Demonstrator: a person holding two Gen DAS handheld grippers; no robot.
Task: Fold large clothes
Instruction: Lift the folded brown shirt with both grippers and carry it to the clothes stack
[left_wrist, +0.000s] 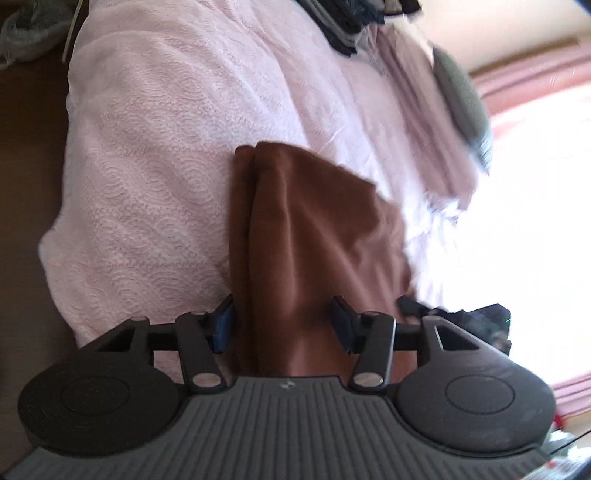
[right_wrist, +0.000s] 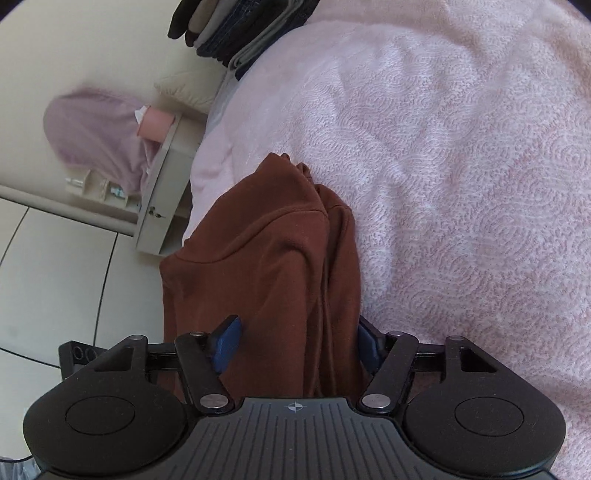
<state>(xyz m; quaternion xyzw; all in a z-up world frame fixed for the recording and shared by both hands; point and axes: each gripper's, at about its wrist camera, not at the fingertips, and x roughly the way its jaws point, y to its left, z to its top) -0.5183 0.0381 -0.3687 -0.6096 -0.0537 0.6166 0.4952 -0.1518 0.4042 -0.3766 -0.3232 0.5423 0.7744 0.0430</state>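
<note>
Both grippers hanging onto the brown garment (left_wrist: 314, 236)

Left gripper (left_wrist: 284, 325) and right gripper (right_wrist: 295, 343) are each sitting half open, cloth bunched between their fingers, over the pink bedspread (right_wrist: 461, 166).

My left gripper (left_wrist: 282, 325) & right gripper (right_wrist: 295, 345): black frames, blue finger pads (right_wrist: 226, 341), grey ribbed base. Between the pads, a rust-brown soft knit garment (right_wrist: 266, 266), plain, no print. Under it, pale pink bedspread (right_wrist: 461, 184) w/ wavy scallop texture. Beyond the garment, a stack of folded clothes (right_wrist: 240, 26), black, grey, navy.
</note>
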